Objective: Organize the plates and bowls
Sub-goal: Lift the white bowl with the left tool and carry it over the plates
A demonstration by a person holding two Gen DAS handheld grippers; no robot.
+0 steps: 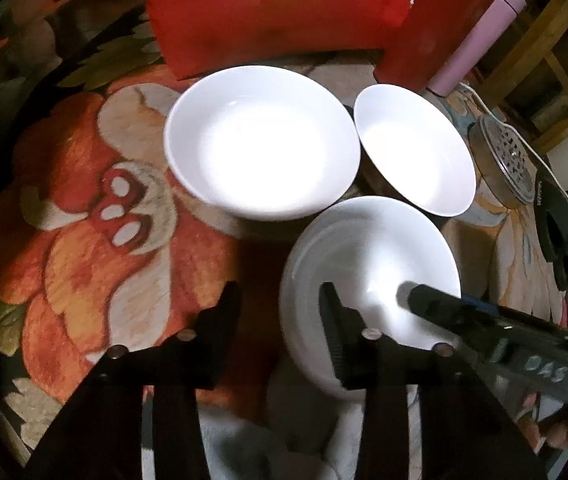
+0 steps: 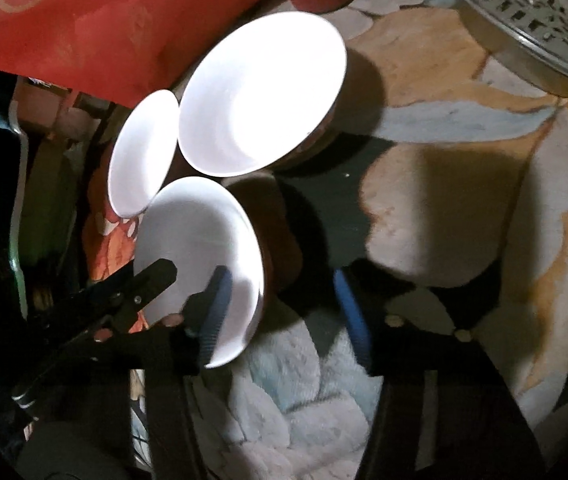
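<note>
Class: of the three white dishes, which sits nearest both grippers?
The nearest dish, at the fingertips of both grippers; the large dish and small bowl lie beyond it.

Both cameras look down from close up. The left view faces three white dishes, the nearest plate (image 1: 368, 276) at 5 o'clock. The right view shows the same plate (image 2: 199, 256) at 8 o'clock.

Probably a home: flowered tablecloth (image 1: 83, 240), white bowls (image 1: 261, 142), wooden shelving (image 1: 544, 48) behind.
</note>
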